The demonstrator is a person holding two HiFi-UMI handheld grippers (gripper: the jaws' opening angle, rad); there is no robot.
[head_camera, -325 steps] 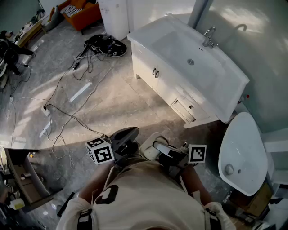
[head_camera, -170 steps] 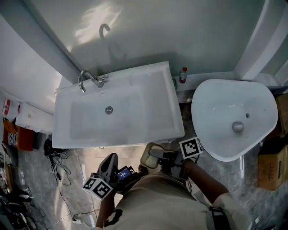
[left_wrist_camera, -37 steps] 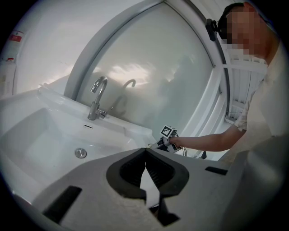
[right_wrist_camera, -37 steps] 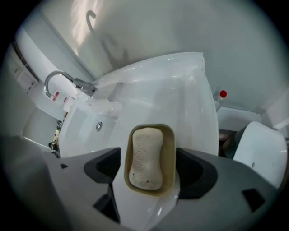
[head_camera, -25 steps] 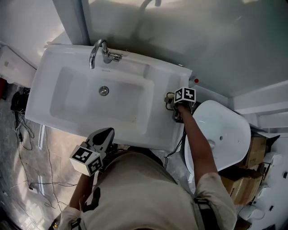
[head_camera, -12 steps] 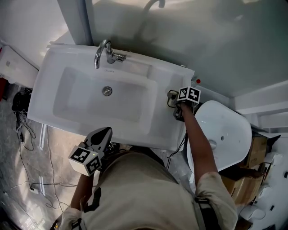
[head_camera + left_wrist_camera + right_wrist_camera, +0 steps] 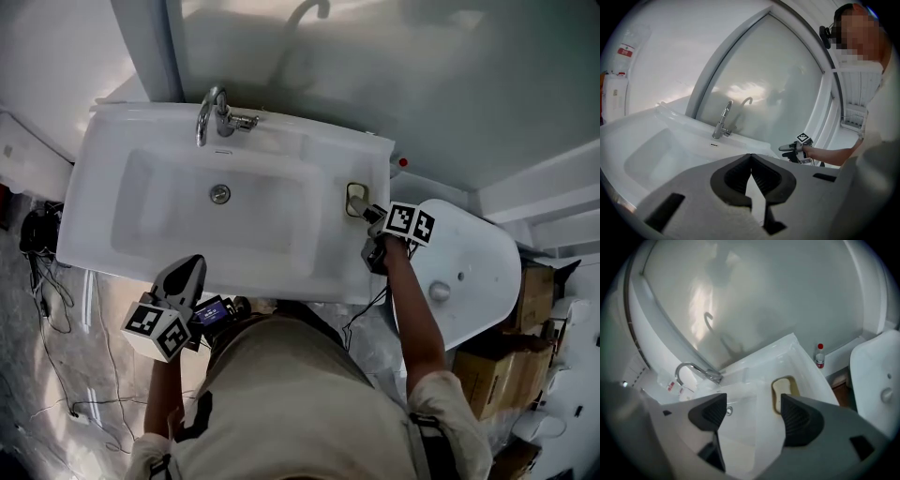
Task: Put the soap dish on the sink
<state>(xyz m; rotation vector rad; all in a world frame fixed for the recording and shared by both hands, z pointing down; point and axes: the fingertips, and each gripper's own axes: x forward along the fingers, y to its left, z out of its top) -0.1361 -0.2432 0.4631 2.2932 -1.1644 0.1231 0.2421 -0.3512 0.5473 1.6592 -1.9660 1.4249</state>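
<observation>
1. Left gripper: it is hanging nearest the person, in front of and below the front edge of the white rectangular ceramic sink. In the left gripper view its fingers are pressing together at the tips, with nothing between them.

2. Right gripper: it is hovering over the right end of the sink. In the right gripper view its fingers are standing wide apart and are gripping nothing.

3. Tan oblong soap dish with a raised rim: it is lying flat on the right-hand ledge of the sink, just beyond the right gripper and clear of it. In the right gripper view the soap dish is showing past the gap, closer to the right-hand finger. The placement is therefore looking complete.

4. Handling, judged by appearance:
   - The dish is probably stiff, light and glossy, so it is likely slippery.
   - Whether it is plastic or ceramic is not readable; treat it as breakable against the hard sink.
   - If it needs regripping, take hold across its short width, with the fingers seated on the two long rim edges.

5. Beyond the bowl, the chrome curved faucet is standing at the back edge, well apart from the dish.
</observation>
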